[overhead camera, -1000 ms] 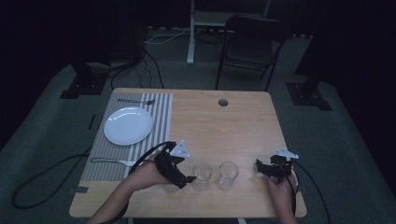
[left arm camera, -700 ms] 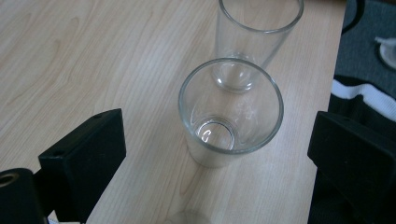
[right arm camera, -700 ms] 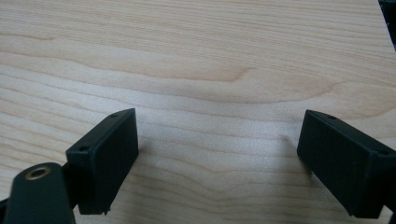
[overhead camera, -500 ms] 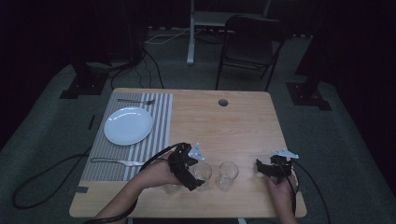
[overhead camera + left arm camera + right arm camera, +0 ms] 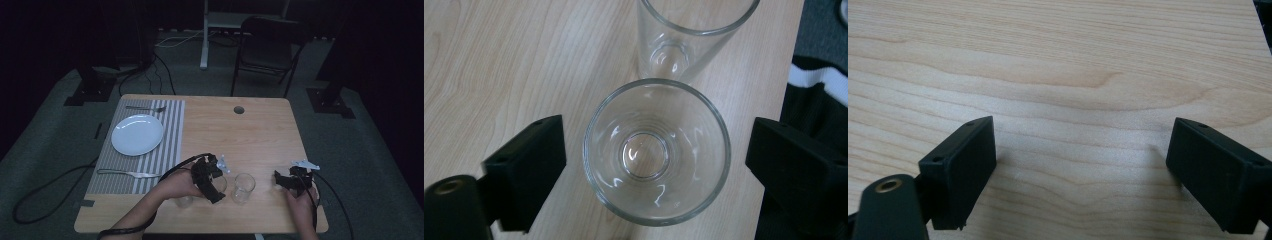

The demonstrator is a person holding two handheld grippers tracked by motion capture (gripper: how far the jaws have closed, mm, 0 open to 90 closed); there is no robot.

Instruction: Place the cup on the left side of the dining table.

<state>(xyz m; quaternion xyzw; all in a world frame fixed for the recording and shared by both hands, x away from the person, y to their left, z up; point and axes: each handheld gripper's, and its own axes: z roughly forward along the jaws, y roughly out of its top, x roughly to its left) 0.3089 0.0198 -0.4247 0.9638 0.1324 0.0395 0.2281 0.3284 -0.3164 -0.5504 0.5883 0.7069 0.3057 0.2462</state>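
The left gripper (image 5: 656, 165) has slid over to the near-edge glass (image 5: 656, 150), jaws just been closing around it, not yet touching; the right gripper (image 5: 1083, 175) gapes empty.

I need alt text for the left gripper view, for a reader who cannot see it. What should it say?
Seen from above, an empty clear glass stands on a light wooden table between the left gripper's two black fingers, which have just been closing but do not yet touch it. A second clear glass stands just beyond it.
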